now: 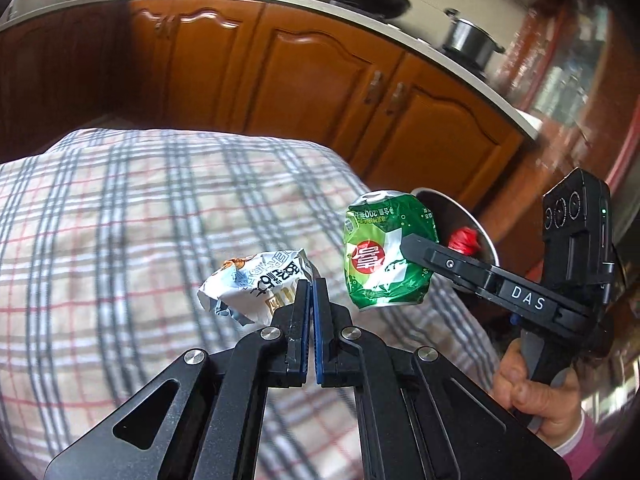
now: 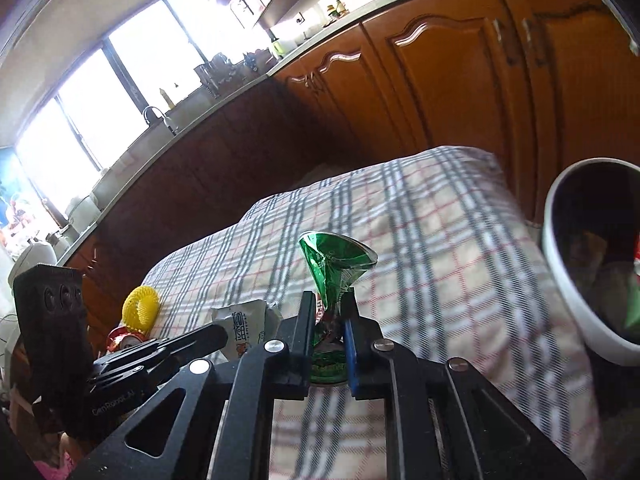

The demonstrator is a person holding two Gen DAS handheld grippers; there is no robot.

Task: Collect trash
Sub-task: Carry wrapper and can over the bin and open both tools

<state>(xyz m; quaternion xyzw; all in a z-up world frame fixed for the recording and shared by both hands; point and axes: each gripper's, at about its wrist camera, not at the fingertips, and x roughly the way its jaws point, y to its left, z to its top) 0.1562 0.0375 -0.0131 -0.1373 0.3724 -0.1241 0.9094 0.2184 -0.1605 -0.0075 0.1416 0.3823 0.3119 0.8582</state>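
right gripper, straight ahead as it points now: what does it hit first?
Beyond the crushed green can it holds, the right gripper points over the plaid tablecloth toward the wooden cabinet doors. The bin sits off to its right. Depth is unclear.

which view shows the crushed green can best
The left wrist view: the green can shows side-on, label readable, pinched by the right gripper. The right wrist view shows it only end-on between the fingers, mostly hidden.

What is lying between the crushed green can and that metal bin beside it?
Nothing: in the left wrist view the green can, pinched in the right tool, sits right in front of the bin, whose rim shows just past it with a red scrap inside.
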